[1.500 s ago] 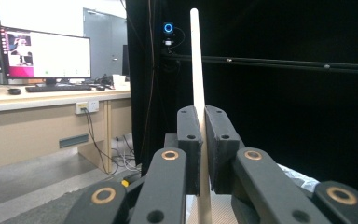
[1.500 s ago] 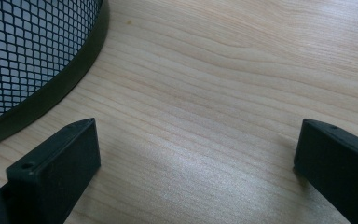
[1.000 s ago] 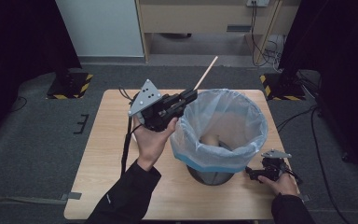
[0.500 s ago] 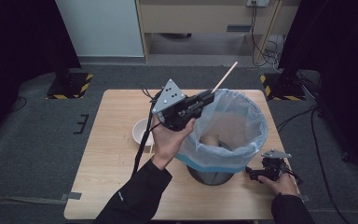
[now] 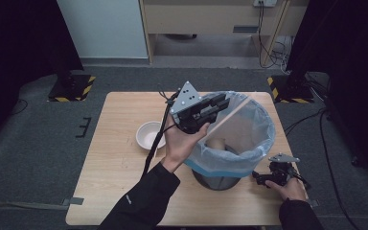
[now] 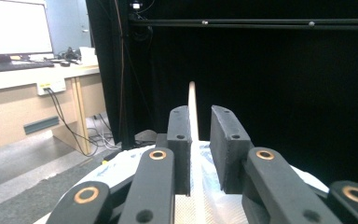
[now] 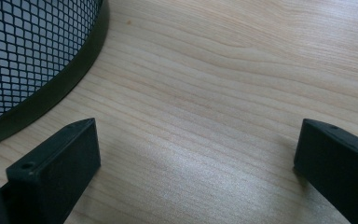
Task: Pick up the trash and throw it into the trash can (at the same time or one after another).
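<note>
My left gripper hovers over the near-left rim of a black mesh bin lined with a pale blue bag. Its jaws stand apart in the left gripper view. A thin wooden stick lies loose against the left jaw's inner face. From above, the stick slants down across the bin's mouth, below the fingertips. My right gripper rests open on the table at the bin's near-right foot, with bare wood between its jaws. The bin's mesh wall is close at its left.
A white bowl sits on the wooden table left of the bin. A tan object lies inside the bag. The left gripper's cable trails past the bowl. Dark curtains and floor surround the table.
The left gripper moved right over the bin and its jaws opened. The stick, earlier pointing up from the fingertips, now sits lower and slants into the bin's mouth. The right gripper stayed still.
</note>
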A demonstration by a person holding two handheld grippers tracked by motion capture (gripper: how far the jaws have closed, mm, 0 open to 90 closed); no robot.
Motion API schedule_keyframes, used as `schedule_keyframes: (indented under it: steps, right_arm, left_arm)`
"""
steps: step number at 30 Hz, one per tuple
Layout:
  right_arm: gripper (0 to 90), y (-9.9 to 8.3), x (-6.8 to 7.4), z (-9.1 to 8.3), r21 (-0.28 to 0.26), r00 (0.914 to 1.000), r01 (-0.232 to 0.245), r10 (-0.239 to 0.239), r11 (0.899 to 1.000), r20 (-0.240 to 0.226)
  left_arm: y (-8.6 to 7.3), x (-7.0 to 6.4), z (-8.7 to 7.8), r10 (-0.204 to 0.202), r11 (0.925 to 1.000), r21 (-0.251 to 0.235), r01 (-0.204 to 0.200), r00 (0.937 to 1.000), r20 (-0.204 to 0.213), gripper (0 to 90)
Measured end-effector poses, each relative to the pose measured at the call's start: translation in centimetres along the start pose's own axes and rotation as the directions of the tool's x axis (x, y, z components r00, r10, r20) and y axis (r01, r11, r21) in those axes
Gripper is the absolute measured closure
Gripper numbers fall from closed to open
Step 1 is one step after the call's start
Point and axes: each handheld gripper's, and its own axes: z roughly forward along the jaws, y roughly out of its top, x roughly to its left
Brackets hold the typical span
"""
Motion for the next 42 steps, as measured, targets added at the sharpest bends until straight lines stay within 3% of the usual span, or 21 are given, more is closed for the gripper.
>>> schedule_keyframes:
  steps: [6,11,19,25,31,35,38,42]
  right_arm:
    - [0.5,0.0,0.0,0.0,0.000,1.0000,0.000,0.000,1.000,0.000]
    - [0.5,0.0,0.0,0.0,0.000,1.0000,0.000,0.000,1.000,0.000]
    - [0.5,0.0,0.0,0.0,0.000,1.0000,0.000,0.000,1.000,0.000]
    - [0.5,0.0,0.0,0.0,0.000,1.0000,0.000,0.000,1.000,0.000]
    - [0.5,0.0,0.0,0.0,0.000,1.0000,-0.001,0.001,1.000,0.001]
    - [0.5,0.0,0.0,0.0,0.000,1.0000,-0.001,0.001,1.000,0.001]
    - [0.5,0.0,0.0,0.0,-0.001,1.0000,-0.001,0.001,1.000,0.002]
    - [0.5,0.0,0.0,0.0,0.000,1.0000,-0.001,0.001,1.000,0.001]
  left_arm:
    - [0.2,0.8,-1.7,-0.016,0.9995,-0.029,0.016,0.9997,-0.016,69.6]
    - [0.4,2.0,-4.3,-0.016,0.9985,-0.052,0.013,0.9987,-0.049,66.0]
    - [-0.5,4.8,-9.1,0.001,0.9996,-0.026,-0.005,0.9889,-0.148,60.7]
    - [-2.6,7.1,-11.7,-0.022,0.9996,0.013,0.025,0.9741,-0.225,56.3]
    - [-6.4,9.5,-12.8,-0.064,0.9933,0.073,0.089,0.9540,-0.293,52.4]
    - [-9.4,10.9,-12.5,-0.085,0.9832,0.124,0.134,0.9383,-0.335,49.4]
    - [-11.3,11.5,-12.3,-0.112,0.9746,0.144,0.171,0.9300,-0.350,47.5]
    - [-13.6,12.5,-11.7,-0.085,0.9539,0.235,0.187,0.9191,-0.385,44.8]
